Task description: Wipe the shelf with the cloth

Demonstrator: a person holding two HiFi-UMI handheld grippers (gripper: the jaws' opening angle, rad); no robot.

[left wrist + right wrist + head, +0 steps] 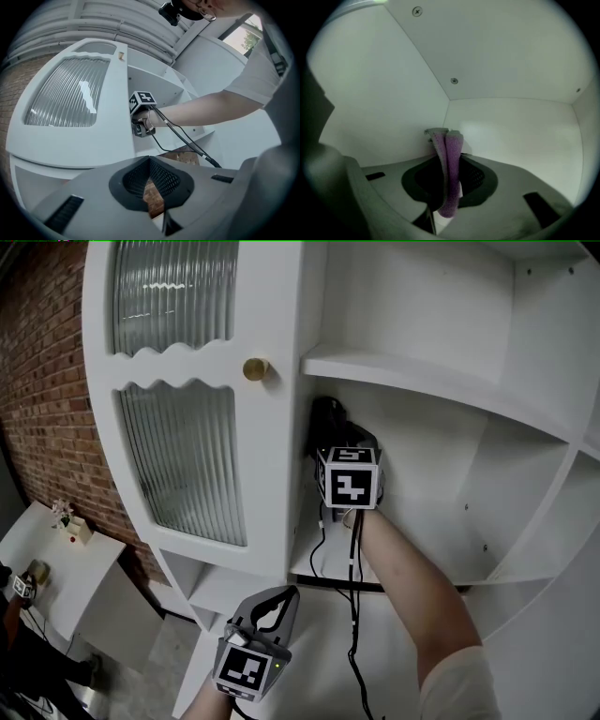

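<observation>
Wiping seems under way, with the right claw (445, 137) clamped on the fuzzy purple cloth (450, 185) deep at the back corner of the white cabinet shelf (459, 559), the left claw (149, 161) hanging low, closed and empty, so the next move probably needs a firm sweep outward.

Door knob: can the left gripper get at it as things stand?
Probably yes: the left gripper hangs empty below the door knob, nothing between them, and the right gripper is off inside the shelf.

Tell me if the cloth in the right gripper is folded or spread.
Folded: the purple cloth stands as a narrow doubled strip, pinched between the jaws of the right gripper.
</observation>
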